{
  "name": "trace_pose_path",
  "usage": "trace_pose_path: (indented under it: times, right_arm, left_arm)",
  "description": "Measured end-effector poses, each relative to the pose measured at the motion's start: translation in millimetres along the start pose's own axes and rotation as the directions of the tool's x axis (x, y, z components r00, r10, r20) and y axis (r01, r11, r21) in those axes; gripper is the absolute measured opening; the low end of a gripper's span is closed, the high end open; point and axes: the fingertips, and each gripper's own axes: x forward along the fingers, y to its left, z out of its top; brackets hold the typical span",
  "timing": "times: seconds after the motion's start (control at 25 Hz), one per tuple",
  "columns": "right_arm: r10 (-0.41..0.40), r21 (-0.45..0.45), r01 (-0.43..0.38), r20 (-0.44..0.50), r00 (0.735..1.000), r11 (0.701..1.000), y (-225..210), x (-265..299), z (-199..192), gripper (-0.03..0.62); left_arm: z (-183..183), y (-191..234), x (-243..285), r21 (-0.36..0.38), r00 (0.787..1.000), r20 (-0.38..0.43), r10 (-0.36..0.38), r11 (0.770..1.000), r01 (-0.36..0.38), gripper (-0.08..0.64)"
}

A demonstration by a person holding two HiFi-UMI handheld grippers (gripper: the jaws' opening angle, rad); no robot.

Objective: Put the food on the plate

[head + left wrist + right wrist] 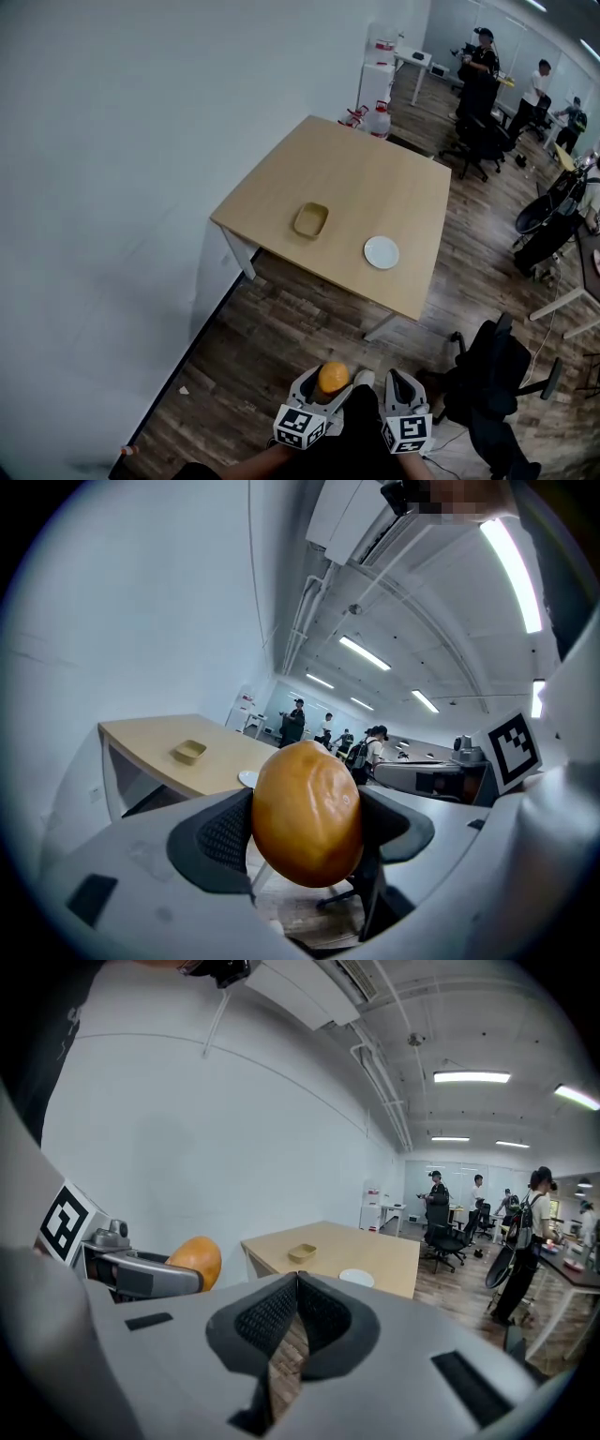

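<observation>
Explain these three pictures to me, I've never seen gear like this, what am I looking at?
There is no robot here: someone works two pairs of hand-held tongs. One picture looks down from a camera on their head. The other two come from cameras riding on each pair of tongs. The left tongs grip a round orange food. The right tongs are shut and empty. Ahead, a wooden table carries a white plate and a small tan dish.

Mostly hidden behind the orange food (307,813), lower centre of the left gripper view: white plate (247,779). Cut off at the head view's bottom edge: arms (255,465). Too small to tell: inside of tan tray (310,219).
</observation>
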Motion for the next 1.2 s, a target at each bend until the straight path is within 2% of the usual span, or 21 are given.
trace_pose_path:
  times: [0.2,0.44,0.64,0.84,1.0,1.2]
  right_arm:
    - [0.008,0.026,-0.009,0.045,0.999,1.0,-23.7,34.2,8.9,0.06]
    - [0.03,0.034,-0.034,0.09,0.995,0.999,-80.3,96.2,24.9,0.06]
    - [0.07,0.065,-0.076,0.09,0.994,0.995,-128.9,149.5,47.5,0.06]
    - [0.099,0.082,-0.105,0.077,0.992,0.991,-169.5,187.7,58.0,0.06]
    - [0.142,0.087,-0.145,0.049,0.989,0.986,-190.7,219.7,52.6,0.06]
    - [0.171,0.095,-0.173,0.033,0.985,0.98,-221.5,253.7,49.3,0.06]
  left_arm:
    - [4.8,2.7,41.7,0.031,0.999,-0.015,-0.05,0.998,0.051,0.337]
    - [27.4,32.1,116.7,0.057,1.0,-0.018,-0.015,0.998,0.016,0.337]
    - [48.3,45.4,193.9,0.066,0.998,-0.061,-0.005,0.998,0.009,0.337]
    - [52.3,77.3,261.9,0.014,0.996,-0.071,0.057,0.998,-0.056,0.337]
    - [36.4,107.6,314.8,0.019,0.985,-0.139,0.106,0.994,-0.104,0.337]
    - [24.2,147.2,378.6,-0.085,0.967,-0.183,0.18,0.977,-0.198,0.337]
